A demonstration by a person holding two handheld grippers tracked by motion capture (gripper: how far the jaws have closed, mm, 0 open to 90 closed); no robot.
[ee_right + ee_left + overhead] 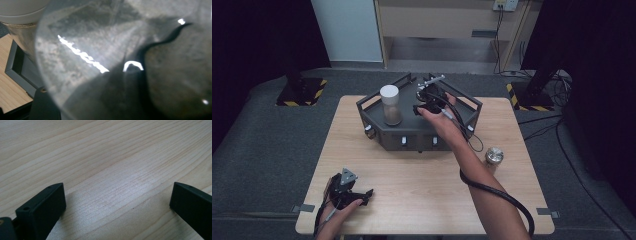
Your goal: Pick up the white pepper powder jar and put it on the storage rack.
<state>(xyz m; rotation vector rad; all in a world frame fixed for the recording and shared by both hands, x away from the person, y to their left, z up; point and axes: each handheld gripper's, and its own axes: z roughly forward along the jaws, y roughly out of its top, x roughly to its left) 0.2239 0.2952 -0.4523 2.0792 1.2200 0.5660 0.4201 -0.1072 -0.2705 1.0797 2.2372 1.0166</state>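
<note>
The dark grey tray (412,135), a multi-sided box with raised rails and small knobs on its front wall, sits on the far half of the wooden table (412,180) and serves as the landmark here. Inside the tray, toward its left side, stands 1 glass jar with a white lid (390,104), upright and holding brownish contents in its lower part. Over the right part of the tray the right gripper (428,102) hangs at the end of the person's outstretched forearm, its cable looping back along the arm. In the right gripper view a clear glass jar (105,62) sits hard against the lens, blurred and glinting, with dark contents to the right; the jaws are clamped on it at their tightest, and the white-lidded jar shows just beyond it at the upper left, with the tray's rim and a strip of table at the lower left. Outside the tray, near its right front corner, a jar with a metal lid (493,157) stands on the table just beside the forearm. Well in front of the tray, near the table's front left corner, the left gripper (357,195) rests low over bare wood, its 2 jaws spread wide apart with nothing between them.
</note>
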